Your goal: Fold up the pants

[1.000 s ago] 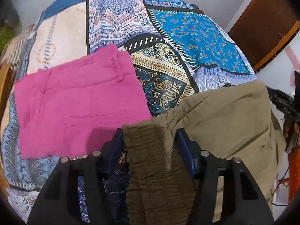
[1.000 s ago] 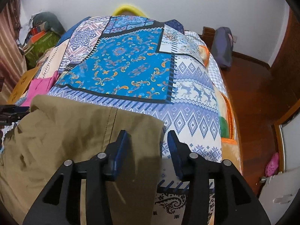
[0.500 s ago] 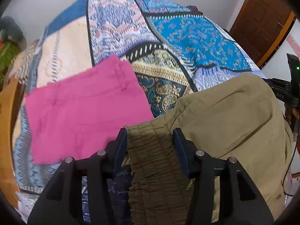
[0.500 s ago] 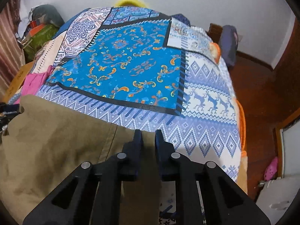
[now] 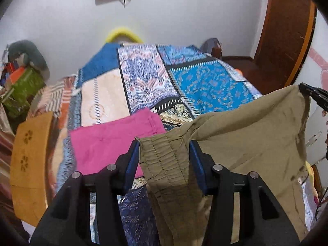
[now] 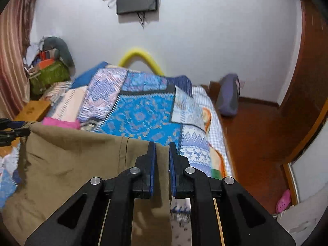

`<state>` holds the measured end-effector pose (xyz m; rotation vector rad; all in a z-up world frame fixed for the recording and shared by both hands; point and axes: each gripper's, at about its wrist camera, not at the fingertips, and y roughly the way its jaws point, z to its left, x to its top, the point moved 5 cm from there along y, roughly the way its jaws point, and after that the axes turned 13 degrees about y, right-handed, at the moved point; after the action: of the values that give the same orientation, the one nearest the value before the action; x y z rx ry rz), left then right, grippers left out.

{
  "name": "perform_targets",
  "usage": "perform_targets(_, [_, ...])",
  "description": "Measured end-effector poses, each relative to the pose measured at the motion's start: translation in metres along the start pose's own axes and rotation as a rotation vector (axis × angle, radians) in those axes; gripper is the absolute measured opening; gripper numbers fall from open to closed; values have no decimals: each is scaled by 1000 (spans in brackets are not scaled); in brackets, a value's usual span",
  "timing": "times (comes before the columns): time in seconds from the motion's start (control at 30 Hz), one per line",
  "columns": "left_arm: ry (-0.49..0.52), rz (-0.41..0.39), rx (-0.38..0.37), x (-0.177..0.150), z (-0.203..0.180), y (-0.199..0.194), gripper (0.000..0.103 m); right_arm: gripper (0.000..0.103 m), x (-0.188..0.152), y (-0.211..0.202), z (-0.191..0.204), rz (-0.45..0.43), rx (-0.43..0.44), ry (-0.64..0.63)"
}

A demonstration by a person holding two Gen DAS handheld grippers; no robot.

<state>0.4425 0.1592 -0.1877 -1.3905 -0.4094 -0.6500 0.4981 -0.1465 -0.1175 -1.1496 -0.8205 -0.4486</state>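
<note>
Both claws have lifted the khaki pants (image 5: 246, 135) off the bed (image 5: 205, 82); left claw (image 5: 164, 155) and right claw (image 6: 162, 160) each grip them.

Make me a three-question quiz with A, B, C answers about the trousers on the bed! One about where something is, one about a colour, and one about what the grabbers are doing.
1. Where do the pink pants lie?
A. flat on the bedspread
B. on the floor
C. on the wall

2. What colour are the lifted pants?
A. red
B. white
C. olive-brown

3. What is the right gripper doing?
A. hanging free with nothing in it
B. pinching the olive-brown pants
C. holding a shoe

Answers:
1 A, they lie spread flat on the patterned cover.
2 C, the cloth stretched between both grippers is olive-brown.
3 B, its blue pads squeeze the cloth's edge, while the left gripper holds the gathered waistband.
</note>
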Motion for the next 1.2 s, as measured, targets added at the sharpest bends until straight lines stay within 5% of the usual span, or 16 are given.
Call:
perform_targets(0.23, [48,-64,13,-19,-19,-72,49,10,-22,-74,13,-40,35,15])
perform_targets(0.5, [170,-103,66,-79,-57,-129,49,10,-90,-120,21,-20,65,42])
perform_targets(0.87, [138,-22,-26,-185,-81,-133,44,11,-213,-144,28,133,94,76])
perform_targets(1.2, [153,56,-32,-237,-97,-133,44,17,-262,-150,28,203,69,111])
